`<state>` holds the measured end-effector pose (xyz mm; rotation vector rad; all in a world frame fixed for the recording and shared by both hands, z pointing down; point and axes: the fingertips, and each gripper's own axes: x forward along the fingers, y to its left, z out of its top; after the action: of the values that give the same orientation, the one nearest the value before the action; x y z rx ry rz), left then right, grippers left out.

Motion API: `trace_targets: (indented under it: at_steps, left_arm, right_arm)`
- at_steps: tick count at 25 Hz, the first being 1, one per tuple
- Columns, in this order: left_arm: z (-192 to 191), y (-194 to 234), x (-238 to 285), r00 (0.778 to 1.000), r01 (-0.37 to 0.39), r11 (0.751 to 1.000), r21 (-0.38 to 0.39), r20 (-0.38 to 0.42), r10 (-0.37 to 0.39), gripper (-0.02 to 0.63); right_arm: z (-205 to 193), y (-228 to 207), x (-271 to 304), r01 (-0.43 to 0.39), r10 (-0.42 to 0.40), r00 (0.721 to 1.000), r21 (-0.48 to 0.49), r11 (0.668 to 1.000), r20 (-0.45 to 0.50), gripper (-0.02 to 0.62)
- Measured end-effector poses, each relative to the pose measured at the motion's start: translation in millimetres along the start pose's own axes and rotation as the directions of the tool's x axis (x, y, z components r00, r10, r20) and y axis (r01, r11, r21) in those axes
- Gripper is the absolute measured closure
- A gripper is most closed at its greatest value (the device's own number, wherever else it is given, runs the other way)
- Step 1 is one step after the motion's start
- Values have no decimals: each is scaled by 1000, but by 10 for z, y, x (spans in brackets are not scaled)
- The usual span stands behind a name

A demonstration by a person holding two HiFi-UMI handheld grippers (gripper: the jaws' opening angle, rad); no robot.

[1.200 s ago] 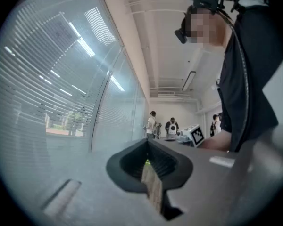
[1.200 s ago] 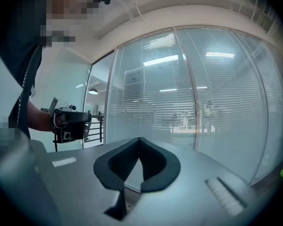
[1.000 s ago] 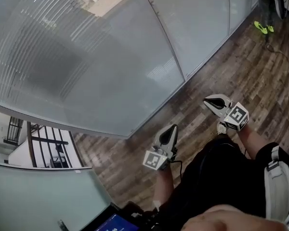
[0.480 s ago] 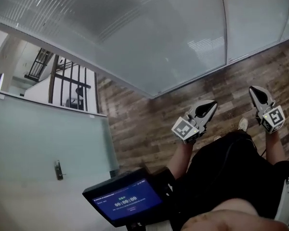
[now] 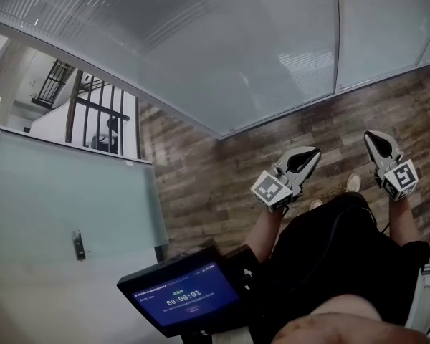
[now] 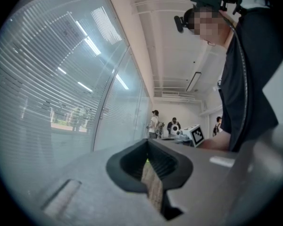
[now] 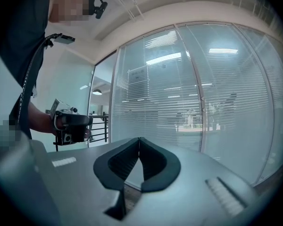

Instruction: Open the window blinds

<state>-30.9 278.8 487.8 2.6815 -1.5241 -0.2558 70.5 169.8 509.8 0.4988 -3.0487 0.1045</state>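
Both grippers are empty, jaws pressed together: the left gripper (image 5: 308,160) and the right gripper (image 5: 378,142) hang low over the wooden floor (image 5: 201,185). They are well short of the window blinds (image 5: 93,13), which sit behind the glass wall (image 5: 272,63) at about twelve o'clock. No cord or wand shows, so the sensible move is probably to find the control first, then part one gripper's jaws before reaching.

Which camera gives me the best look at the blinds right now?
The right gripper view: the blinds fill it nearly head-on, slats distinct behind glass. The left gripper view catches them obliquely at its left; the head view sees them foreshortened from above.
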Motion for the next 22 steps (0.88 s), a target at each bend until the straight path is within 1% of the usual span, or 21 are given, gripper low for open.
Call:
trace_targets:
  at_steps: [3, 6, 9, 13, 16, 19, 22]
  left_arm:
    - [6, 33, 49, 1000, 1, 1000, 0, -12, -1, 604]
    - [0, 44, 132, 999, -1, 1000, -19, -47, 0, 604]
    - [-63, 100, 235, 999, -5, 1000, -16, -38, 4, 604]
    - [4, 152, 463, 998, -11, 1000, -17, -66, 10, 604]
    - [69, 211, 708, 997, -13, 1000, -21, -71, 11, 604]
    - [-17, 315, 927, 996, -31, 999, -20, -85, 29, 604]
    - [-14, 375, 1236, 995, -40, 999, -17, -88, 38, 604]
  right_arm:
    - [-59, -66, 18, -15, 15, 1000, -12, 1000, 9, 589]
    - [9, -121, 54, -14, 14, 1000, 14, 1000, 5, 589]
    - [-54, -250, 52, -17, 18, 1000, -4, 1000, 4, 589]
    - [-47, -449, 119, -29, 29, 1000, -2, 1000, 3, 589]
    - [-9, -614, 172, -58, 58, 998, 17, 998, 2, 589]
    - [-17, -834, 209, -91, 91, 996, 13, 996, -10, 589]
    - [73, -1072, 240, -130, 130, 992, 7, 991, -1, 589]
